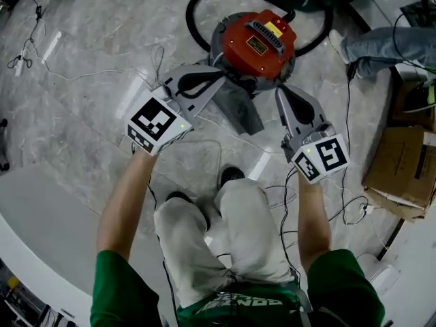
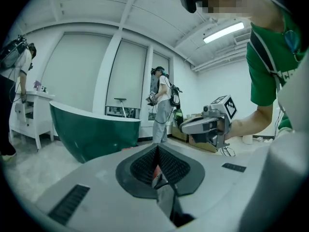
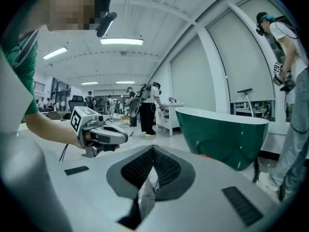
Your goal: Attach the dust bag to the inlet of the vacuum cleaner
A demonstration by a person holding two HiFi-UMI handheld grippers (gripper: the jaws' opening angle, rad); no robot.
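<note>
The red vacuum cleaner (image 1: 257,43) stands on the floor ahead of me, with its black hose (image 1: 197,19) looped behind it. A grey dust bag (image 1: 244,111) hangs in the air just in front of it, held between my two grippers. My left gripper (image 1: 219,79) is shut on the bag's left edge, and a thin grey sheet of the bag (image 2: 166,197) shows between its closed jaws (image 2: 157,151). My right gripper (image 1: 279,92) is shut on the right edge, with the bag's fabric (image 3: 146,195) pinched at its closed jaws (image 3: 153,151). Each gripper view shows the other gripper nearby.
A cardboard box (image 1: 402,172) lies at the right, with a person's legs (image 1: 385,46) beyond it. Thin cables (image 1: 340,210) trail over the floor by my feet. A green bathtub (image 2: 91,129) stands behind the vacuum cleaner. People stand further back in the room.
</note>
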